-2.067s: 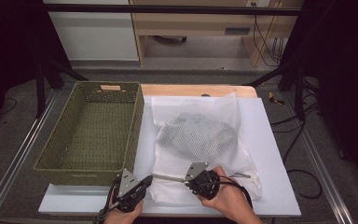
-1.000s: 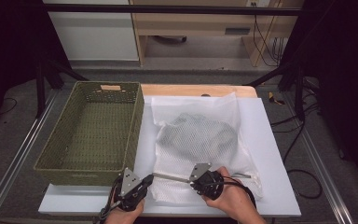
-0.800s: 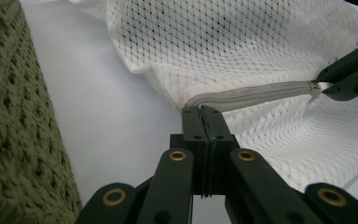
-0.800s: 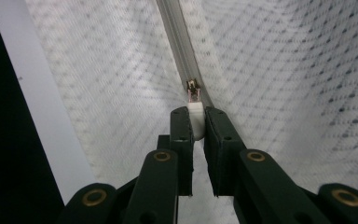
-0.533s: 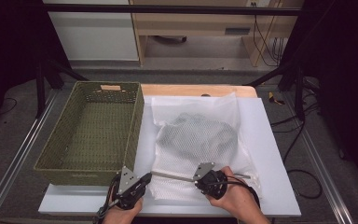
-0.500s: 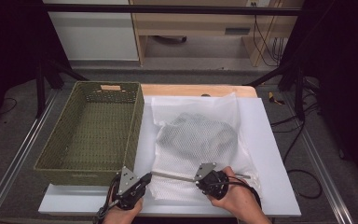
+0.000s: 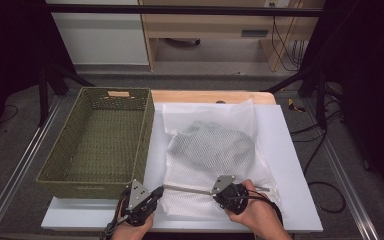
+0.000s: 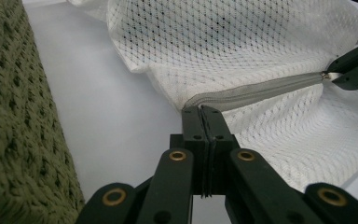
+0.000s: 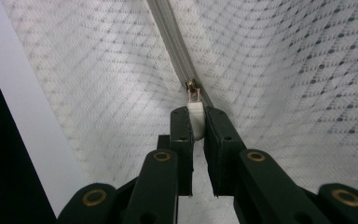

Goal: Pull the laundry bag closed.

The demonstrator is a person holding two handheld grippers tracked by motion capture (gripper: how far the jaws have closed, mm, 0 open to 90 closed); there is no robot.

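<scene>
White table (image 7: 300,165) top, dark workshop floor all round, cabinet and cables at the back. Big mesh laundry bag (image 7: 210,150) lying flat in the middle, something grey bundled inside, near edge with the zipper (image 7: 187,189) facing the person.

Left gripper (image 7: 156,191) clamped fully shut on the fabric end of the zipper (image 8: 256,91), no gap between the jaws at all. Right gripper (image 9: 195,122) nearly closed, pinching the little white zipper pull (image 9: 195,114) between both pads, metal slider (image 9: 193,87) just ahead of the tips. Right gripper (image 7: 219,190) about halfway along the bag's near edge in the high view.

Looks like mid-zip, probably 1 of 2 halves covered. Best way to do it, I'd guess: keep the left end anchored and the tape stretched straight, drag the pull dead along the line of the teeth, no lifting or twisting or the mesh bunches into the slider. Small pull, so easy to lose grip if yanked.

Room-wise: green woven basket (image 7: 97,140) just beside the bag on the left, touching distance from the left gripper, so not much slack there. Plenty of bare table to the right of the right hand, table's near edge close under both wrists.
</scene>
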